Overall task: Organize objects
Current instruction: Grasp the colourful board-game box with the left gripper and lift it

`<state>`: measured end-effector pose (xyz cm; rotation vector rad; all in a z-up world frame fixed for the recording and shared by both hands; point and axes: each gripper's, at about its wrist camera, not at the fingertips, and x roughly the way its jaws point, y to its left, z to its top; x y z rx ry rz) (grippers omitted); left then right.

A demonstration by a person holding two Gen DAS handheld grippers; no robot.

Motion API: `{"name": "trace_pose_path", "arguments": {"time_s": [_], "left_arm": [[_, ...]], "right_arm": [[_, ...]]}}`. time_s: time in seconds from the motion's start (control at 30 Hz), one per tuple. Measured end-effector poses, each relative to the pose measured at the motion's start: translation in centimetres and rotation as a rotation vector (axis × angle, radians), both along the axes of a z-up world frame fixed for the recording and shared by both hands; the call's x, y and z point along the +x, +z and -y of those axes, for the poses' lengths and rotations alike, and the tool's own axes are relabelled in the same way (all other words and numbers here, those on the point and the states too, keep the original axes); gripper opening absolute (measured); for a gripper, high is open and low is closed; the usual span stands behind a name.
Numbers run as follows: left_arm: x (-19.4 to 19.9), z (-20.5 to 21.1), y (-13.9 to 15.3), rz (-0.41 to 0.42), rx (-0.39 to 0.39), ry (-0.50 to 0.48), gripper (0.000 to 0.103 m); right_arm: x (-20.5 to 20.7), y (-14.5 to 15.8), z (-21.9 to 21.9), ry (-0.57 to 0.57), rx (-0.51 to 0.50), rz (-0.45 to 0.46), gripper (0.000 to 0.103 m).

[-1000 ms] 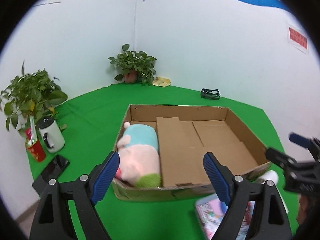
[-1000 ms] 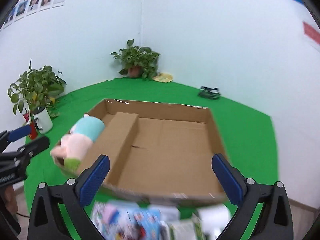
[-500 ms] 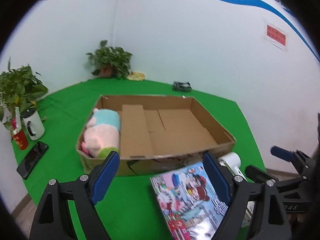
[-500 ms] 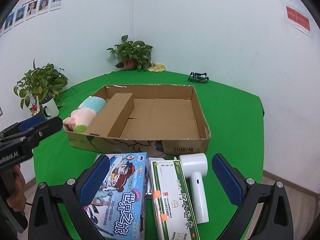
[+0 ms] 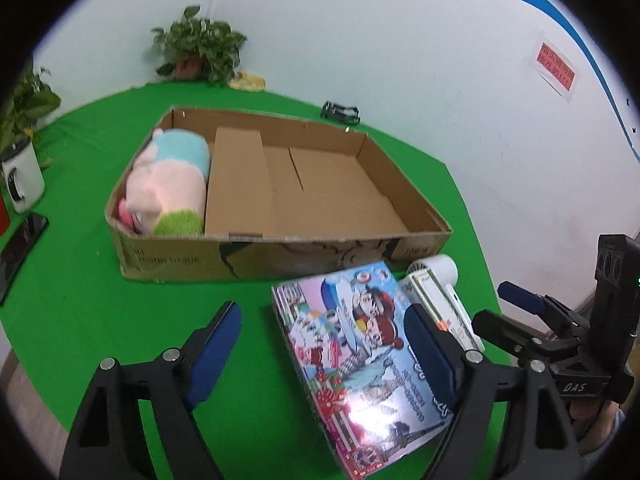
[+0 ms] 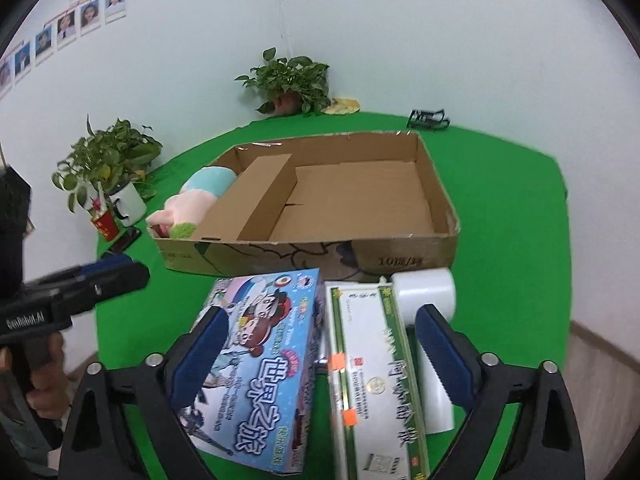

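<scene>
I see the left hand-held gripper (image 5: 320, 344) spread wide above the green desk (image 5: 80, 300), nothing between its fingers. Ahead of it, left, a plush (image 5: 166, 184) lies in the left compartment of the carton (image 5: 280, 240). Under its right finger sits the puzzle box (image 5: 360, 356). The right hand-held gripper (image 6: 320, 344) is likewise spread, empty, straddling the puzzle box (image 6: 264, 360) and the green-edged box (image 6: 372, 376), which lie touching. Just right of these, under its right finger, lies the white dryer (image 6: 428, 300).

2 potted plants (image 6: 106, 159) (image 6: 289, 81), white mug (image 6: 129, 203), phone (image 5: 20, 243), black clip (image 6: 428, 118) on green cloth (image 5: 80, 312).
</scene>
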<state>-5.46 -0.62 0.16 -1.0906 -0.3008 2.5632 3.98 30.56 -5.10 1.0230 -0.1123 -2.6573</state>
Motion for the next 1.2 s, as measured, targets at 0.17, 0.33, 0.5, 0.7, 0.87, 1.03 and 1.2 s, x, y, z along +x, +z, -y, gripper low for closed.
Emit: {"name": "trace_pose_path", "arguments": {"time_s": [0.17,0.33,0.5,0.7,0.87,1.03,1.2], "left_arm": [[-1.9,1.4,-4.2,0.191,0.165,-0.055,0.083],[-3.3,1.5,-7.8,0.331,0.271,-0.103,0.082],[-4.0,0.9,-9.2,0.385,0.297,-0.148,0.082],[-4.3,0.3,-10.4,0.413,0.308,-0.197,0.078],[-3.6,0.8,-10.1,0.41,0.274,-0.215,0.074],[-2.4,3.7,-10.5,0.431,0.287,-0.184,0.071],[-1.7,3.8,-10.5,0.418,0.281,-0.174,0.069]], "right_arm": [[0.1,-1.9,0.2,0.131,-0.063,0.076,0.103],[-0.1,-3.5,2.0,0.265,-0.107,0.157,0.103],[0.0,-3.9,5.5,0.378,-0.003,0.178,0.103],[-2.0,-6.0,7.1,0.296,0.117,0.269,0.102],[-2.6,-7.0,8.6,0.319,0.138,0.319,0.103],[-2.1,-7.5,10.3,0.36,0.05,0.358,0.102],[-2.6,-8.8,11.1,0.338,0.079,0.411,0.095]]}}
